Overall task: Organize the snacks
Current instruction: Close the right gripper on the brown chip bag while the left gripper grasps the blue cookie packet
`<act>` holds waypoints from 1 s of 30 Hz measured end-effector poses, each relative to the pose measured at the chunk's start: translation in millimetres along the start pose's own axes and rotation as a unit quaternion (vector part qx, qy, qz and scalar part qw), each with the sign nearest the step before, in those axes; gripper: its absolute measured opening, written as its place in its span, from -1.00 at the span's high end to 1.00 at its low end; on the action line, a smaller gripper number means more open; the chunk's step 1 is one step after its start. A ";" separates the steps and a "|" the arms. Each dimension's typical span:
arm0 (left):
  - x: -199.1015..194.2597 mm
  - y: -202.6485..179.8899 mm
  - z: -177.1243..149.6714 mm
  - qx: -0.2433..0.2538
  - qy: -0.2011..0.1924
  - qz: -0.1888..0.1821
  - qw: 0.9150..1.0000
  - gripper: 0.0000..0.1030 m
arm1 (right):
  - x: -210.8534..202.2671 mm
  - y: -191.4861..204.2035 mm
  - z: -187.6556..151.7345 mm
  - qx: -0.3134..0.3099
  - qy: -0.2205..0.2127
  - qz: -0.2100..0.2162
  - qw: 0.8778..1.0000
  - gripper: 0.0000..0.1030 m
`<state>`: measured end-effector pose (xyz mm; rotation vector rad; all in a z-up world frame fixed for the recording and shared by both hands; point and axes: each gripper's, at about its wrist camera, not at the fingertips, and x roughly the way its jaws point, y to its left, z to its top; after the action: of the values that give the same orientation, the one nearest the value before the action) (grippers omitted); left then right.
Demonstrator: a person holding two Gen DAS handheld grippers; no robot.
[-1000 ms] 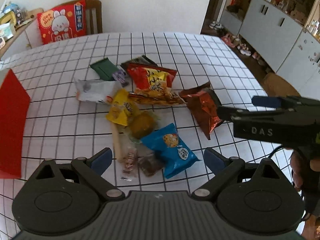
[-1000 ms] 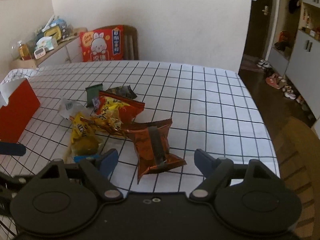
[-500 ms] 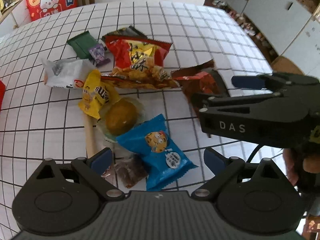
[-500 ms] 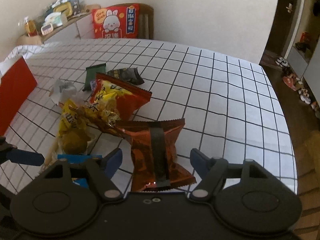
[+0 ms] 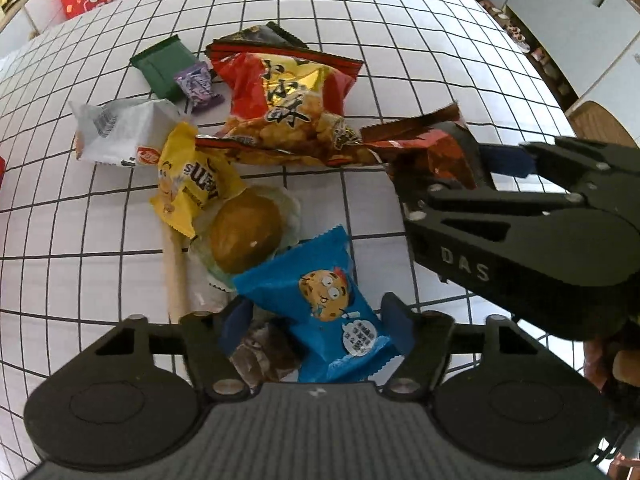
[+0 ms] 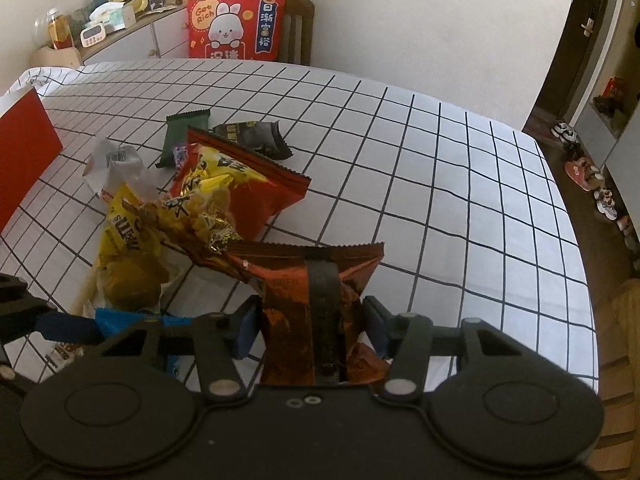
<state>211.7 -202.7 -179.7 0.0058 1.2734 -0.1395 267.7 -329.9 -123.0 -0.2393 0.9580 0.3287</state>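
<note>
The left tongs (image 5: pixel 314 326) sit low over the near end of a snack pile on the bench covered in a white cloth with a black grid (image 5: pixel 400 40). Their blue pads flank a blue foil cookie packet with a cartoon face (image 5: pixel 324 300), touching or nearly touching its sides; whether they press it cannot be told. Just left of that packet lies a small clear-wrapped brown sweet (image 5: pixel 264 354).

The right tongs (image 6: pixel 310 326) are closed around the near end of a crinkled brown-orange foil snack bag with a dark centre strip (image 6: pixel 316 280), one blue pad on each side of it. This bag lies at the right edge of the pile, its far corner touching a large red and yellow crisp bag (image 5: pixel 284 96).

Further left are a yellow candy packet (image 5: pixel 192 184), a round brown bun in clear wrap (image 5: pixel 246 236) and a pale stick (image 5: pixel 176 272). Beyond them lie a white crumpled packet (image 5: pixel 120 132), a dark green flat packet (image 5: pixel 162 66), a small purple wrapper (image 5: pixel 198 86) and a black packet (image 6: pixel 252 138). A red box (image 6: pixel 24 160) stands at the bench's far left.
</note>
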 end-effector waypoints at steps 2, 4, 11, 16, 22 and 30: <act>-0.7 3.9 1.2 -0.006 0.001 -0.005 1.000 -0.18 | -2.0 -1.6 -0.5 0.005 -0.003 0.000 1.000 0.00; -1.8 7.5 1.5 -0.010 0.001 -0.010 1.000 -0.14 | -5.1 -4.0 -1.5 0.013 -0.007 -0.001 1.000 0.01; -11.3 22.1 -2.5 -0.037 0.001 -0.032 0.999 -0.09 | -22.2 -10.4 -6.6 0.045 -0.017 0.010 0.999 0.02; -24.9 32.8 -7.2 -0.047 -0.009 -0.047 0.998 -0.08 | -41.6 -10.4 -14.5 0.063 -0.023 0.018 0.998 0.02; -45.2 49.2 -14.8 -0.066 -0.026 -0.090 0.993 -0.08 | -66.7 -4.5 -23.6 0.073 -0.035 0.022 0.997 0.02; -53.5 62.5 -31.7 -0.049 -0.029 -0.101 0.993 -0.08 | -83.9 10.0 -36.6 0.076 -0.036 0.032 0.996 0.02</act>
<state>173.0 -132.7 -142.6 -0.2103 1.2191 -0.2490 191.6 -347.3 -74.1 -0.0573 0.9155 0.3197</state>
